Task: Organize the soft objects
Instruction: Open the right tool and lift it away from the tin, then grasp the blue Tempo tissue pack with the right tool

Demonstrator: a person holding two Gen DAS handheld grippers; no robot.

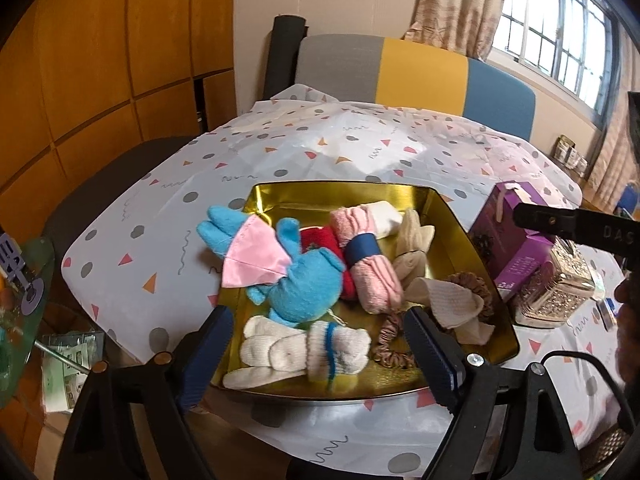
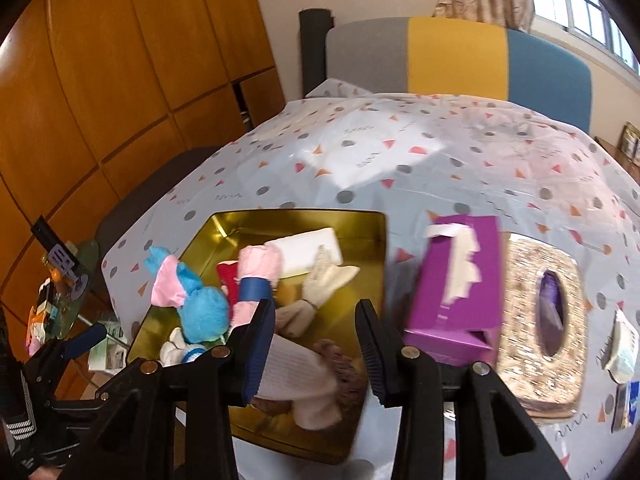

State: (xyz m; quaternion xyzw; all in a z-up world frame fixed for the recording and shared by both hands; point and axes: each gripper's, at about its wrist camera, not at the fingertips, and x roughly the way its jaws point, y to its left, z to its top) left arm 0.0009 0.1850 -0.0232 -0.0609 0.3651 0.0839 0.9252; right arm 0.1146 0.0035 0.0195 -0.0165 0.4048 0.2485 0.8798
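A gold tin tray (image 1: 352,196) on the table holds soft things: blue gloves (image 1: 308,284) with a pink face mask (image 1: 252,256) on them, a red item (image 1: 320,240), a pink rolled cloth with a blue band (image 1: 364,256), cream socks (image 1: 412,240), white gloves (image 1: 304,348), a white sock (image 1: 452,300) and brown scrunchies (image 1: 392,340). My left gripper (image 1: 320,356) is open and empty over the tray's near edge. My right gripper (image 2: 316,344) is open and empty above the white sock (image 2: 296,368) at the tray's (image 2: 300,216) near right.
A purple box (image 2: 460,280) and a glittery tissue box (image 2: 544,312) stand right of the tray. A small pack (image 2: 620,348) lies further right. A striped chair (image 2: 456,56) stands behind the table. A glass side table (image 1: 24,296) is at the left.
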